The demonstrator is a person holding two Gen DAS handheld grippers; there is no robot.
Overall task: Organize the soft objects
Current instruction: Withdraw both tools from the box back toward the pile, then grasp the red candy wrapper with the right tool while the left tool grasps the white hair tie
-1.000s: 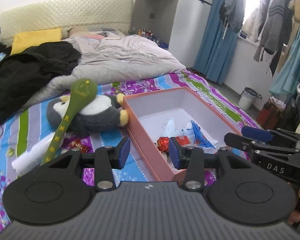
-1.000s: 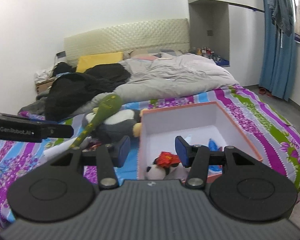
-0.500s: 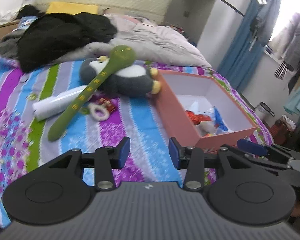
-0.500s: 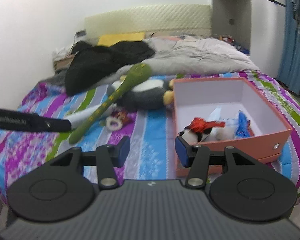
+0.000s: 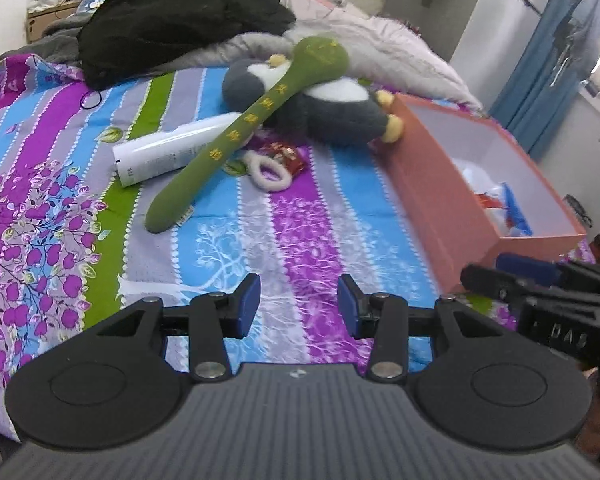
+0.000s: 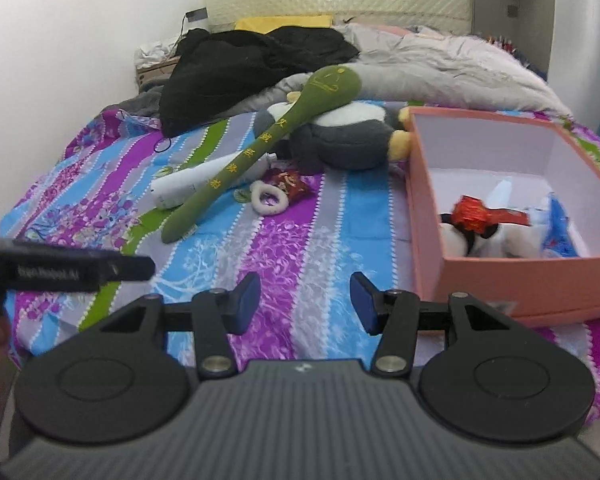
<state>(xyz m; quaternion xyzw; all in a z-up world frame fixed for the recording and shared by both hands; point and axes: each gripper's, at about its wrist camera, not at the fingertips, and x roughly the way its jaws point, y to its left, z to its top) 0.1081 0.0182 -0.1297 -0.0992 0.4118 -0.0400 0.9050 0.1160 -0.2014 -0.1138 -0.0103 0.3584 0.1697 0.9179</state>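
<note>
Your left gripper [image 5: 298,306] and right gripper [image 6: 305,304] both hover with jaws spread, nothing between them. One long green plush spoon-shaped toy [image 5: 246,126] lies ahead of your left jaws. Its long axis runs diagonally, the round head pointing up and right onto one grey-and-white plush penguin [image 5: 332,110] and the handle tip pointing down-left. One white tube [image 5: 172,152] lies under the handle. One white fabric ring [image 5: 269,171] sits just beside it. One salmon cardboard box [image 6: 428,216] stands ahead-right of your right jaws.
</note>
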